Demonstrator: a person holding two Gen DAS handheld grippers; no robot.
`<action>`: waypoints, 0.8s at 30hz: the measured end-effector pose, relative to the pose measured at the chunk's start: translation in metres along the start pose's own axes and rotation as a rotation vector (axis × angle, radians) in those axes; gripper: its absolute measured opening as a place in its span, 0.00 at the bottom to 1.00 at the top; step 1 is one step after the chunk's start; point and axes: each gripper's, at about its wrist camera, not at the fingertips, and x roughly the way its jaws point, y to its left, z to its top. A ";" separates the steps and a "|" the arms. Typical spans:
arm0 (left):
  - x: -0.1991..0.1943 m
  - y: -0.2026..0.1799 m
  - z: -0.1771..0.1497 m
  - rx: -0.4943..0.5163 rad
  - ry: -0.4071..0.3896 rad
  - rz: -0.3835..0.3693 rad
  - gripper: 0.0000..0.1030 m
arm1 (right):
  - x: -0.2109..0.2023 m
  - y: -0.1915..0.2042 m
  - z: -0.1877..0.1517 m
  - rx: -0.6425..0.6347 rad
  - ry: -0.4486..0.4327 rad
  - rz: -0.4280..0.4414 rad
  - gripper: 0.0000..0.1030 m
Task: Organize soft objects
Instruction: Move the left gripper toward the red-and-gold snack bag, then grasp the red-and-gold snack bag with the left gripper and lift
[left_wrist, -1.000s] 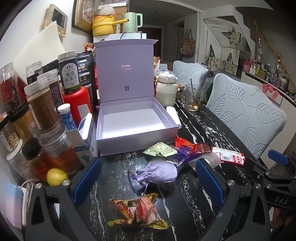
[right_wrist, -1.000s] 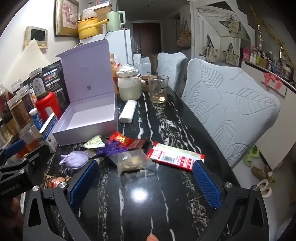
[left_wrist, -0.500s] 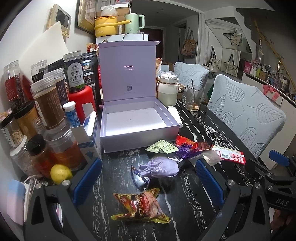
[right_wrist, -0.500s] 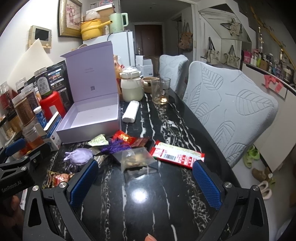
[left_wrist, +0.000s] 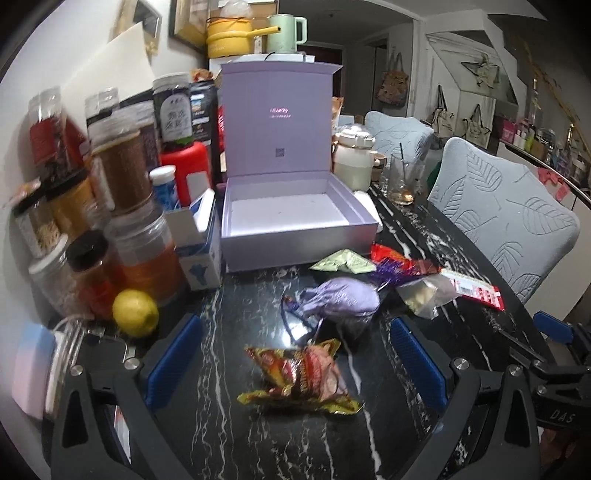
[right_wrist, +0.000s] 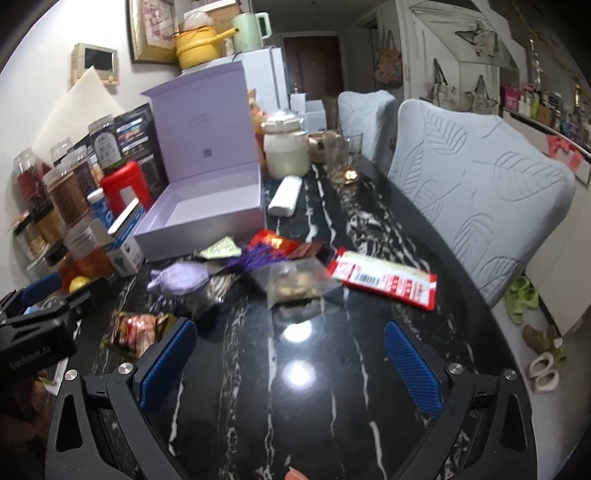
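**Both grippers wide over the scattered packets**

We see the left gripper (left_wrist: 295, 354) with jaws spread above a red-gold snack packet (left_wrist: 303, 373) on the black marble bench (right_wrist: 314, 406); the right gripper (right_wrist: 288, 354) likewise spread, holding nothing; a lilac pouch (left_wrist: 340, 297) lies just beyond, near the open lavender box (left_wrist: 291, 218), which stands empty.

A lived-in home dining area.

A black marble-patterned table (right_wrist: 369, 236) stands with leaf-embossed padded chairs (right_wrist: 476, 192) alongside; food jars (left_wrist: 122, 166) crowd its wall side, a yellow pot (right_wrist: 195, 46) and green kettle (right_wrist: 249, 31) top a white fridge (right_wrist: 273, 74), tote bags (left_wrist: 391, 83) hang beyond, slippers (right_wrist: 522, 293) lie on the floor.
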 end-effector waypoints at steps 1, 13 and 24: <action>0.002 0.001 -0.002 0.003 0.007 0.008 1.00 | 0.002 0.001 -0.003 -0.001 0.014 0.005 1.00; 0.031 0.008 -0.023 0.008 0.098 -0.008 1.00 | 0.025 0.014 -0.021 -0.077 0.057 0.019 1.00; 0.067 -0.004 -0.034 0.024 0.189 -0.043 1.00 | 0.051 0.008 -0.029 -0.068 0.121 0.025 1.00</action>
